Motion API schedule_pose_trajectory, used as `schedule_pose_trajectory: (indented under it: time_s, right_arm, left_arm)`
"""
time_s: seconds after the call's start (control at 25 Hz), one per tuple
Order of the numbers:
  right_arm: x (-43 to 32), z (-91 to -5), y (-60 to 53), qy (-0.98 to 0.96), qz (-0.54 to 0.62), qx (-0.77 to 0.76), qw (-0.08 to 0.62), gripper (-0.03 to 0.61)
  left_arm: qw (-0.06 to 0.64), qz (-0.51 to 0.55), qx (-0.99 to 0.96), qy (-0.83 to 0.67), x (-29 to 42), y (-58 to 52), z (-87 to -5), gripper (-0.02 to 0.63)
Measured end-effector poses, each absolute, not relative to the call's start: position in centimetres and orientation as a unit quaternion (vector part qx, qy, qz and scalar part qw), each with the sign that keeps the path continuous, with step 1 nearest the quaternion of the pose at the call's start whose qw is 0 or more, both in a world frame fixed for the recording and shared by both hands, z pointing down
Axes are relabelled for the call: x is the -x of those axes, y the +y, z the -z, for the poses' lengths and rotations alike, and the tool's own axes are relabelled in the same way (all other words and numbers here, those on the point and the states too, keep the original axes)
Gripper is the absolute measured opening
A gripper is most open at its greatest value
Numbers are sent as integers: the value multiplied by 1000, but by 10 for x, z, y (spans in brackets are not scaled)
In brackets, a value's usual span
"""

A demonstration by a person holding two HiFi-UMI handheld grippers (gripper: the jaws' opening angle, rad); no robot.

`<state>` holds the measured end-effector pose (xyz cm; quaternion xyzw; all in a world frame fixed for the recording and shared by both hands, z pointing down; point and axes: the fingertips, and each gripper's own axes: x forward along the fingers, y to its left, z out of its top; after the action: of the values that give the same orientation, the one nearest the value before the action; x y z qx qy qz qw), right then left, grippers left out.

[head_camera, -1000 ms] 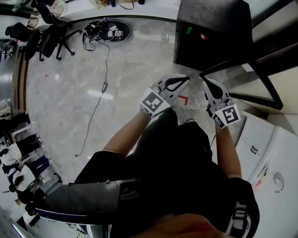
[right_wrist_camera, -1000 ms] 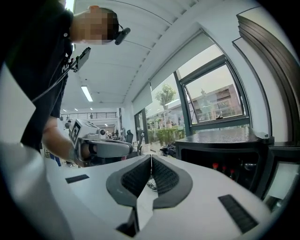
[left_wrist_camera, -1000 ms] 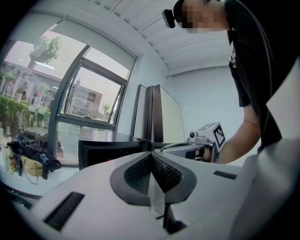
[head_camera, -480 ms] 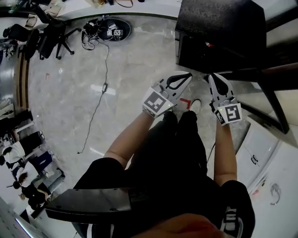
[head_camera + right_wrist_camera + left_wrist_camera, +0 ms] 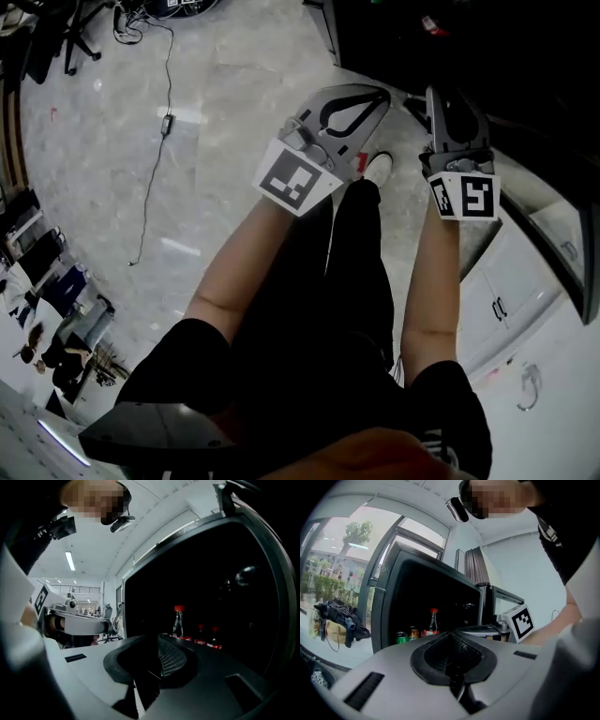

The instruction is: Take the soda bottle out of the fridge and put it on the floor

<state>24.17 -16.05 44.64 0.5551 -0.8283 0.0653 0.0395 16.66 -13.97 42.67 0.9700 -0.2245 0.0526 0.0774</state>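
Since the soda bottle (image 5: 433,622) stands upright inside the fridge (image 5: 389,597), at 12 o'clock in both gripper views, this reads as approach: left gripper (image 5: 380,94) jaws together, empty; right gripper (image 5: 439,94) jaws just been opening a crack, nothing btwn; next needs jaws wide & a reach in round the bottle.

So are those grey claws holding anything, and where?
Nothing. Left gripper shut, empty; right gripper jaws have just been opening, nothing between them. Red-capped soda bottle stands in the black fridge.

In 1 black fridge (image 5: 436,583): 3 red-capped soda bottles (image 5: 177,623) (image 5: 200,634) (image 5: 214,637) and 2 cans (image 5: 401,637) (image 5: 414,633), 1 green.
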Motion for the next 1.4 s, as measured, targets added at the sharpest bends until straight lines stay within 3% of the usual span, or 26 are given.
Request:
schedule_pose_trajectory:
  time_s: [0.48,0.84,1.4]
  right_arm:
    - [-270,-481,-215,-825,-67,-560,27,288]
    - [-281,-482,-270,-824,-50,-563,39,337]
    - [-272,-486,-290,-841,-38,-536,65,319]
  left_arm:
    - [67,-38,-962,-262,-198,-190,-470,5]
    - [74,-39,-958,-274,-200,-208,-477,5]
    - [71,-46,-956,-281,-192,-208,-478,5]
